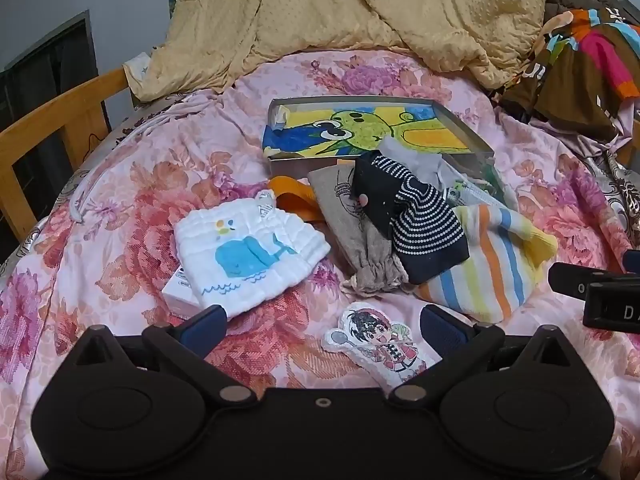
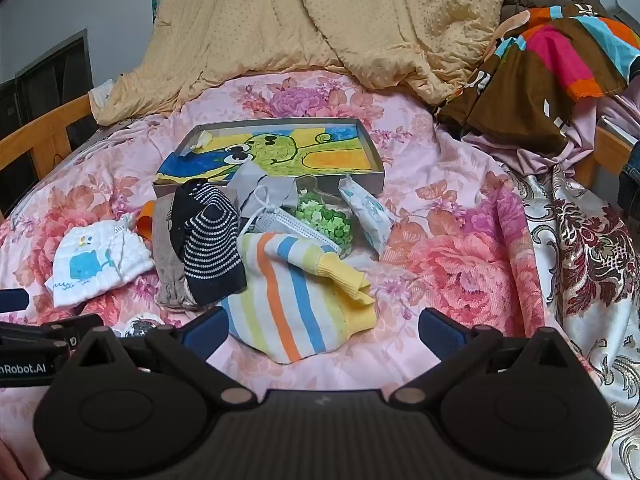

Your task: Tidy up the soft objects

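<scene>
A pile of soft things lies on the floral bedspread in front of a shallow grey box lined with a frog drawing. In the pile are a white whale-print cloth, a navy dotted sock, a beige drawstring pouch, a pastel striped sock, a face mask and a tissue pack. A cartoon-figure patch lies between the fingers of my left gripper, which is open. My right gripper is open over the striped sock's near edge.
A yellow blanket is heaped at the back, and a multicoloured garment lies at the right. A wooden bed rail runs along the left. A small white box sits under the whale cloth. Green clover-print material lies behind the mask.
</scene>
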`<state>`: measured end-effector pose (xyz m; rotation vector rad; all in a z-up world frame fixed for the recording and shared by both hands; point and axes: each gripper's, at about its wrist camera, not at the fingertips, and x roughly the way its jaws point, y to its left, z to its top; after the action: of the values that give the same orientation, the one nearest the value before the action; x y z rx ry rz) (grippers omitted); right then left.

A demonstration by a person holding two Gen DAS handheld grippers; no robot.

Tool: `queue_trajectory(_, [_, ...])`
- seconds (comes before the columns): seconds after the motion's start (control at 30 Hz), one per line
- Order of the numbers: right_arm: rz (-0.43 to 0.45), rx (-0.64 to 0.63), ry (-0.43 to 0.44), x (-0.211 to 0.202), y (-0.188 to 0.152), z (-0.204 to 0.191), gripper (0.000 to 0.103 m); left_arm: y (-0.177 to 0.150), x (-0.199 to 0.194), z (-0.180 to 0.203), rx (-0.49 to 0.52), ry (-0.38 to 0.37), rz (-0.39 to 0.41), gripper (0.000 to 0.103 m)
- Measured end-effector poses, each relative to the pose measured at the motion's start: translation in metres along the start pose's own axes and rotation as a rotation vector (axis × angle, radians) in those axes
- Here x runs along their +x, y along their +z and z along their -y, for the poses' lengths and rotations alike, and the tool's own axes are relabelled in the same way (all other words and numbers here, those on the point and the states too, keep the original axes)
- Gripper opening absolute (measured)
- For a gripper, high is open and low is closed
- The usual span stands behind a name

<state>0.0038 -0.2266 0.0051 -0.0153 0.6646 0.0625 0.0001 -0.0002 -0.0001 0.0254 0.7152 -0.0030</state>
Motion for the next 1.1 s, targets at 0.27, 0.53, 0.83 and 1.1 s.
queue_trajectory(0.27, [0.001,0.000,0.000,0.0000,0.0001,0.0002,0.103,-0.0001,-0.0003,-0.0002,-0.005,0.003,0.000,0.102])
queue_trajectory(0.53, [0.000,0.000,-0.001,0.0003,0.0001,0.0000,0.103,-0.0026,0.0021,0.0009,-0.009,0.007,-0.001,0.102])
queue_trajectory(0.83, [-0.001,0.000,0.000,0.0002,0.0002,0.0001,0.103,-0.0045,0.0045,-0.0049,-0.013,0.007,-0.007,0.102])
queue_trajectory(1.1, [-0.001,-0.001,-0.001,0.0003,0.0000,0.0003,0.103,-0.0031,0.0042,-0.0054,-0.011,0.005,-0.012,0.102])
